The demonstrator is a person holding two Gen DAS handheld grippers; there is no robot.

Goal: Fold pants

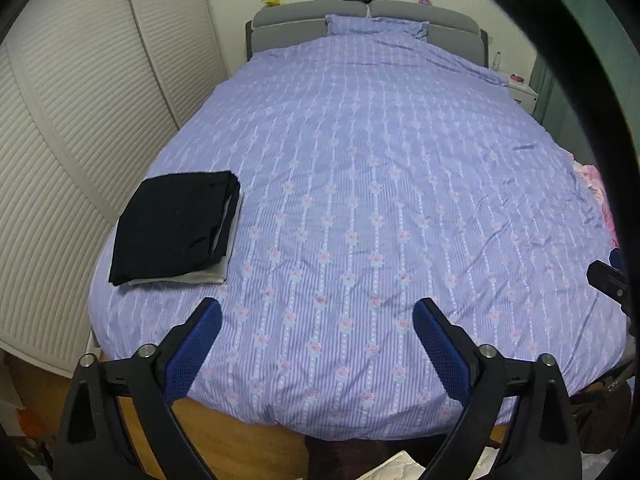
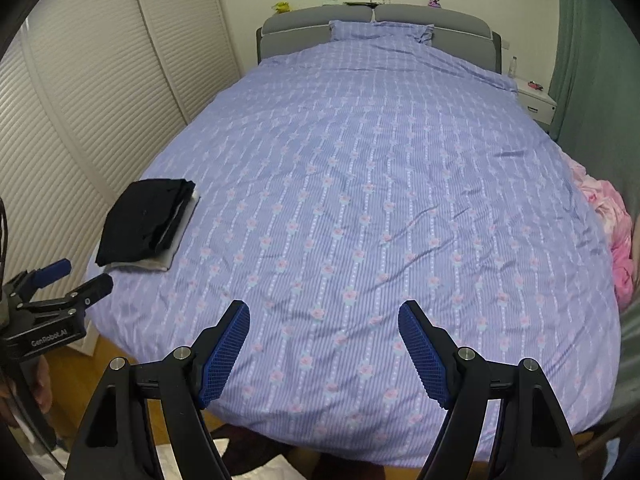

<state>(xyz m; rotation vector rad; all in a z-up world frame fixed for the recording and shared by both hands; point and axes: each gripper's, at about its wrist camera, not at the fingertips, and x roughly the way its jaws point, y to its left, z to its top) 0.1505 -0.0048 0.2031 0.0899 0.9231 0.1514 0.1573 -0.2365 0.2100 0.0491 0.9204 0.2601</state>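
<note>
Grippers both tilt down over the bed's near edge: left gripper (image 1: 316, 314) and right gripper (image 2: 324, 318) stand wide apart, holding nothing. Folded black pants (image 1: 172, 226) lie on the lilac duvet (image 1: 360, 168), near its left side.

Folded black pants (image 1: 172, 224) atop folded white cloth (image 1: 200, 276): on the lilac floral bedspread (image 1: 360, 160), ahead-left of left gripper (image 1: 316, 312); grey padded headboard (image 1: 288, 20) far ahead.

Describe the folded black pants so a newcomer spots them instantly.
Start at the bed's purple floral duvet. Go to its near corner on the louvered wardrobe side. The folded black pants lie there atop a folded light grey garment, the only dark item on the cover.
</note>
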